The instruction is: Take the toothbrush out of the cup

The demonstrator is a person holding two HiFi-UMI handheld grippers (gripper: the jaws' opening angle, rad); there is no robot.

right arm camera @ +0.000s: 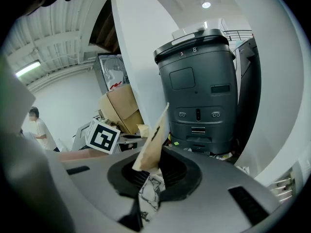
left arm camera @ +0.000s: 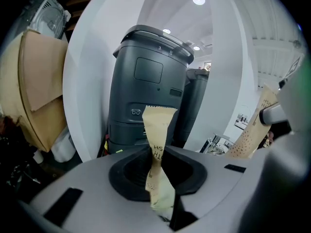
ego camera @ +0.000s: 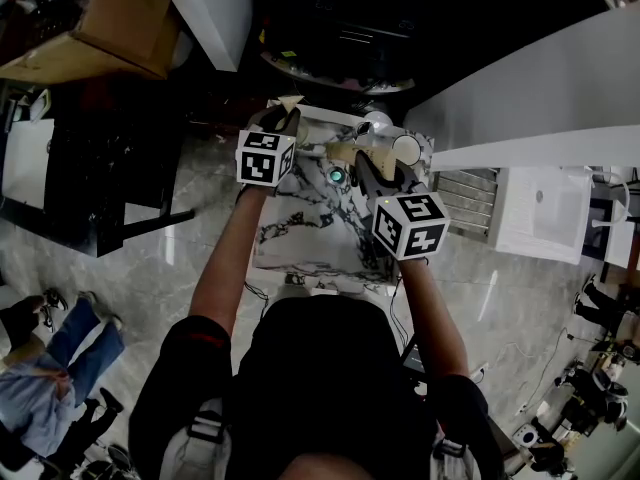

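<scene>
Prob. tech lab/workshop w/ grey machines [right arm camera: 199, 81], cardboard boxes [ego camera: 110, 23].

Contents of paper packet [left arm camera: 158, 125] hidden — print partly pinched inside left claw [left arm camera: 156, 154].

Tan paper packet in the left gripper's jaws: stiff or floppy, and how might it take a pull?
Likely floppy: the tan paper packet creases and narrows where the left gripper pinches it. Probably very light, since its free end stands up unsupported above the jaws. Its serrated top edge suggests thin paper that may tear if tugged.
</scene>
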